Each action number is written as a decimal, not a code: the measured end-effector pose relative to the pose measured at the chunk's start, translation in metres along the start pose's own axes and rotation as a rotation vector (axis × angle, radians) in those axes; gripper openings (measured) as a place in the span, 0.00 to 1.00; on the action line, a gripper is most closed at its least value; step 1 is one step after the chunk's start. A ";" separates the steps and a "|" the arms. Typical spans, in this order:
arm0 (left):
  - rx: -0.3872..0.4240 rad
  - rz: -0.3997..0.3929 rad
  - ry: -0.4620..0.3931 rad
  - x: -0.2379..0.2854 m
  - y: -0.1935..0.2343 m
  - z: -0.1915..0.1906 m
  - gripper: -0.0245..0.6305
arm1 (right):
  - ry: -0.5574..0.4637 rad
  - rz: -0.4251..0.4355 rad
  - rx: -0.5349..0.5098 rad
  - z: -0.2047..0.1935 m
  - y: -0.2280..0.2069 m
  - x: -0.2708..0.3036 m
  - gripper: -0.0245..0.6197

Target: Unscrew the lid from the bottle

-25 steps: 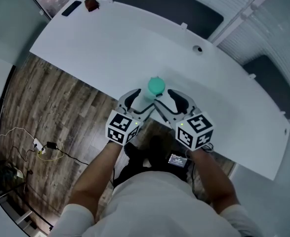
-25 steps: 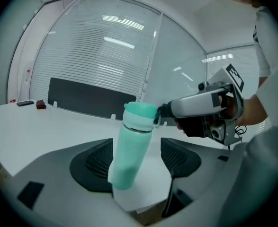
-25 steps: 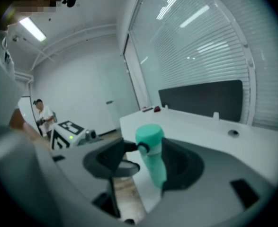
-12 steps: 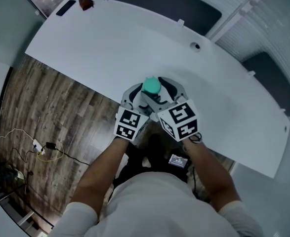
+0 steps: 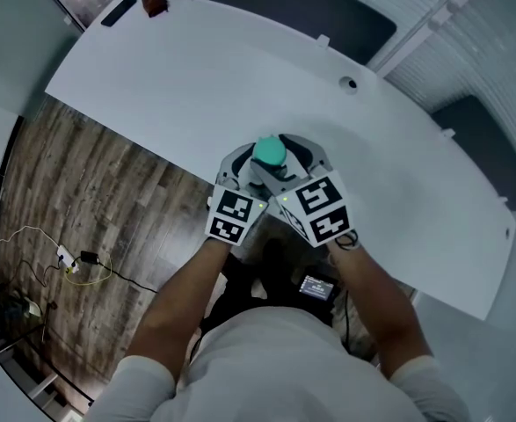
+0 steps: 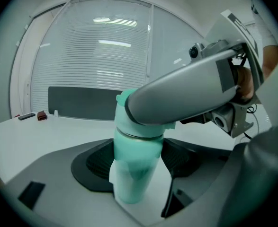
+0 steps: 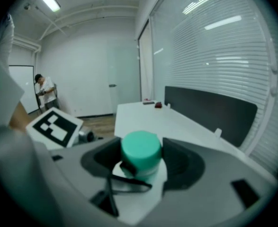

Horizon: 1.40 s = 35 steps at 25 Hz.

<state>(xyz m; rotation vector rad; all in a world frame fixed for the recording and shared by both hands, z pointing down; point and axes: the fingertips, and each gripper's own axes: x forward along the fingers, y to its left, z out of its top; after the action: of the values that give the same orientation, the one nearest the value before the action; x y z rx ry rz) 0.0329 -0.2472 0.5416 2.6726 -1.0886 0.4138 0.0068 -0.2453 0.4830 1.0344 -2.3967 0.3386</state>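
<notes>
In head view I cannot see the base of the pale green translucent plastic bottle [image 6: 133, 174], hidden behind both grippers at the white table's [image 5: 196, 69] 6 o'clock edge. Left gripper [image 6: 135, 161] clamps its body. Right gripper [image 7: 141, 161] is released, its jaws apart around the round teal lid [image 7: 140, 147].

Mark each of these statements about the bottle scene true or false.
1. The lid is teal green. True.
2. The bottle lies on its side on the white table. False: it stands roughly upright between the pads of the left gripper, which press on its body.
3. The jaws of the right gripper flank the lid. True.
4. The lid lies loose on the table. False: it sits on the bottle's neck.
5. A small reddish-brown object sits near the table's far corner. True.
</notes>
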 end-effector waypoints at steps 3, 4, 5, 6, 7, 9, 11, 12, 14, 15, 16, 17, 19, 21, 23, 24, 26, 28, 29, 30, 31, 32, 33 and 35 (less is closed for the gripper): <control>0.034 -0.100 0.013 -0.001 -0.004 -0.001 0.52 | 0.016 0.045 -0.040 0.000 0.002 -0.001 0.48; 0.045 -0.133 0.020 -0.001 -0.005 -0.001 0.52 | 0.023 0.057 -0.049 -0.001 0.002 -0.001 0.48; 0.057 -0.167 0.026 -0.001 -0.006 -0.001 0.52 | 0.031 0.071 -0.057 -0.002 0.002 -0.001 0.48; 0.070 -0.201 0.032 -0.001 -0.007 -0.002 0.52 | 0.040 0.090 -0.066 -0.002 0.002 -0.001 0.48; 0.085 -0.236 0.039 -0.001 -0.008 -0.002 0.52 | 0.049 0.113 -0.075 -0.003 0.003 -0.002 0.48; 0.115 -0.315 0.057 -0.003 -0.012 -0.002 0.52 | 0.059 0.173 -0.091 -0.003 0.005 -0.003 0.48; 0.143 -0.395 0.077 -0.003 -0.015 -0.004 0.52 | 0.075 0.227 -0.099 -0.005 0.005 -0.004 0.48; 0.153 -0.430 0.088 -0.003 -0.016 -0.005 0.52 | 0.084 0.246 -0.097 -0.006 0.005 -0.004 0.48; 0.167 -0.465 0.107 -0.004 -0.017 -0.004 0.52 | 0.091 0.258 -0.083 -0.005 0.005 -0.004 0.48; 0.172 -0.458 0.110 -0.004 -0.016 -0.004 0.52 | 0.086 0.250 -0.073 -0.004 0.005 -0.004 0.48; 0.179 -0.431 0.103 -0.005 -0.014 -0.002 0.52 | 0.080 0.235 -0.062 -0.003 0.004 -0.003 0.48; 0.189 -0.385 0.086 -0.006 -0.012 -0.001 0.52 | 0.075 0.215 -0.052 -0.003 0.003 -0.003 0.48; 0.204 -0.261 0.042 -0.008 -0.007 0.000 0.52 | 0.065 0.167 -0.031 -0.002 0.001 -0.002 0.48; 0.184 -0.146 0.014 -0.011 -0.003 -0.003 0.52 | 0.058 0.117 -0.019 -0.003 0.000 -0.002 0.48; 0.139 -0.071 0.002 -0.009 -0.002 -0.008 0.52 | 0.051 0.065 -0.005 -0.003 0.000 -0.002 0.48; 0.119 -0.046 0.001 -0.008 -0.002 -0.010 0.52 | 0.044 0.039 0.004 -0.003 0.001 -0.002 0.48; 0.094 -0.008 0.005 -0.003 -0.002 -0.012 0.52 | 0.028 -0.006 0.025 -0.002 0.002 -0.002 0.48; 0.089 0.008 0.006 0.001 -0.002 -0.011 0.52 | 0.018 -0.035 0.034 -0.002 0.002 -0.002 0.48; 0.088 0.006 0.006 0.001 -0.002 -0.011 0.52 | 0.017 -0.036 0.030 -0.002 0.002 -0.002 0.48; 0.088 -0.004 0.006 0.001 -0.001 -0.011 0.52 | 0.019 -0.029 0.022 -0.002 0.002 -0.002 0.48; 0.088 -0.019 0.007 0.001 -0.001 -0.011 0.52 | 0.023 -0.013 0.010 -0.003 0.003 -0.002 0.48; 0.092 -0.040 0.008 0.001 -0.002 -0.011 0.52 | 0.028 0.006 -0.005 -0.003 0.004 -0.001 0.48; 0.099 -0.064 0.010 0.001 -0.003 -0.012 0.52 | 0.034 0.027 -0.020 -0.004 0.004 -0.001 0.48; 0.119 -0.117 0.018 0.001 -0.006 -0.012 0.52 | 0.047 0.069 -0.045 -0.005 0.005 -0.002 0.48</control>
<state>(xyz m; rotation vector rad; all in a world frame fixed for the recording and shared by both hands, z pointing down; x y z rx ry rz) 0.0355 -0.2399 0.5527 2.8128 -0.9236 0.4935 0.0056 -0.2387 0.4861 0.9153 -2.3904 0.3279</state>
